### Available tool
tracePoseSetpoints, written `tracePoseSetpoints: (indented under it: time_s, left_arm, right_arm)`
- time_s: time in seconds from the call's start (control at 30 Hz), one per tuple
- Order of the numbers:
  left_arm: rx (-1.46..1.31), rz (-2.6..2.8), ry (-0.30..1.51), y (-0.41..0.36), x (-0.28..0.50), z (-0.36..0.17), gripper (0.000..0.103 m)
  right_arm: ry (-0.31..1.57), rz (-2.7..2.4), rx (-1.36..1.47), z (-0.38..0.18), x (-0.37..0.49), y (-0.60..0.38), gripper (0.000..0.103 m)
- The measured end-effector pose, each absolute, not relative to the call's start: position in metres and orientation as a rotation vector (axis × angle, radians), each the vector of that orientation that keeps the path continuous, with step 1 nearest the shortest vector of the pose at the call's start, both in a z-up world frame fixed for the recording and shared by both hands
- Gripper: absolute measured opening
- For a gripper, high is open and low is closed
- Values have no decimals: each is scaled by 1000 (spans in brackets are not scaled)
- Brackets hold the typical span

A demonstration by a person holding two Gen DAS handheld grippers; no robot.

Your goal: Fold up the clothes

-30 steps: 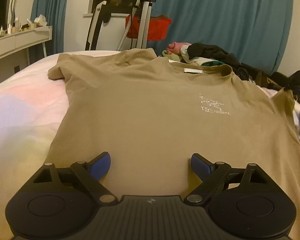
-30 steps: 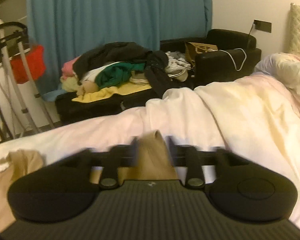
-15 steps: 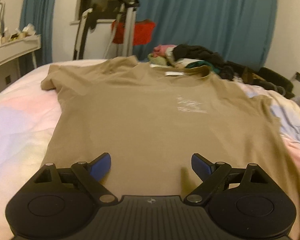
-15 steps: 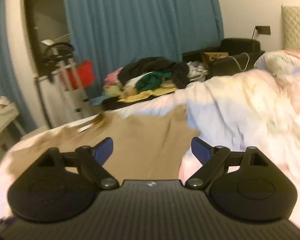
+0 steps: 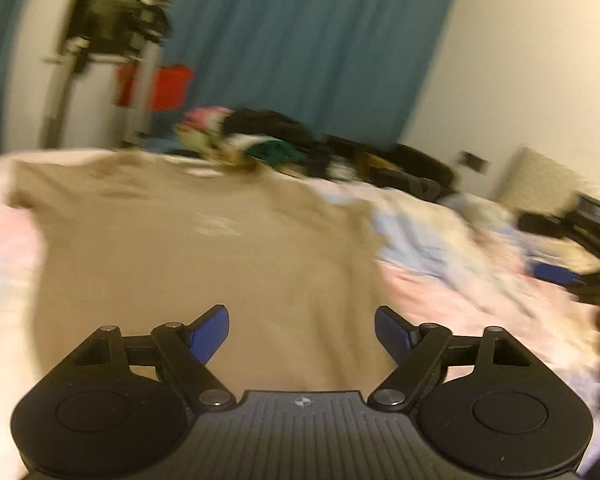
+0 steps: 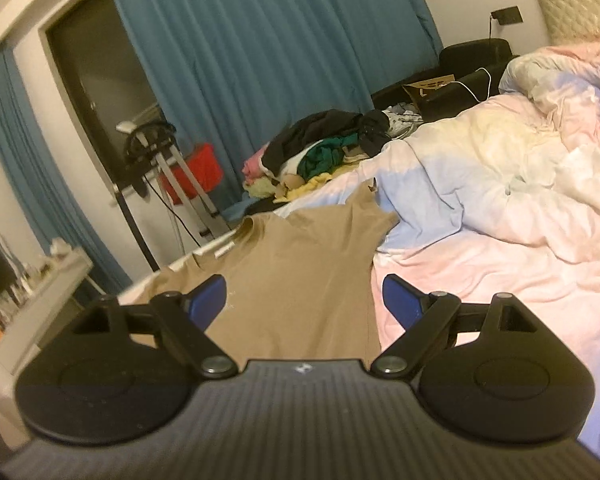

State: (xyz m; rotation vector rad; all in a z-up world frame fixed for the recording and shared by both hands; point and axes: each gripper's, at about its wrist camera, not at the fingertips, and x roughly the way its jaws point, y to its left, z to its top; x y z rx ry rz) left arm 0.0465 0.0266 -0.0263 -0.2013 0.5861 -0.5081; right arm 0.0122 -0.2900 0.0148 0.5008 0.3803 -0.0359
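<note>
A tan T-shirt [image 5: 188, 248] lies spread flat, front up, on the bed, with small white print on the chest; it also shows in the right wrist view [image 6: 300, 280]. My left gripper [image 5: 302, 334] is open and empty above the shirt's lower hem; this view is blurred. My right gripper [image 6: 304, 300] is open and empty, held above the shirt's right side near the sleeve [image 6: 374, 216]. The right gripper also shows at the far right edge of the left wrist view [image 5: 572, 276].
The pink and white duvet [image 6: 500, 208] covers the bed, bunched at the right. A pile of clothes [image 6: 320, 152] lies beyond the bed before a teal curtain [image 6: 260, 60]. A metal stand with a red bag [image 6: 192, 172] and a white shelf [image 6: 40, 292] are at the left.
My right gripper opened, let go of the shirt sleeve and pulled back above the shirt. My left gripper swung to the right, staying open.
</note>
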Motion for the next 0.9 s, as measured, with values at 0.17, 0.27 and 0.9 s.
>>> tracePoseSetpoints:
  time_s: [0.17,0.27,0.9]
  left_arm:
    - [-316,-751,746,-20,47,-59,61]
    - [-249,-768,852,-47,47,-84,60]
    - [-1,-898,867,-129,-1,-93,3]
  right_arm:
    - [384,-44,573,7,7,-309,86]
    - [383,-42,627,3,4,-320,87]
    - [297,26,781,3,-9,-347,88]
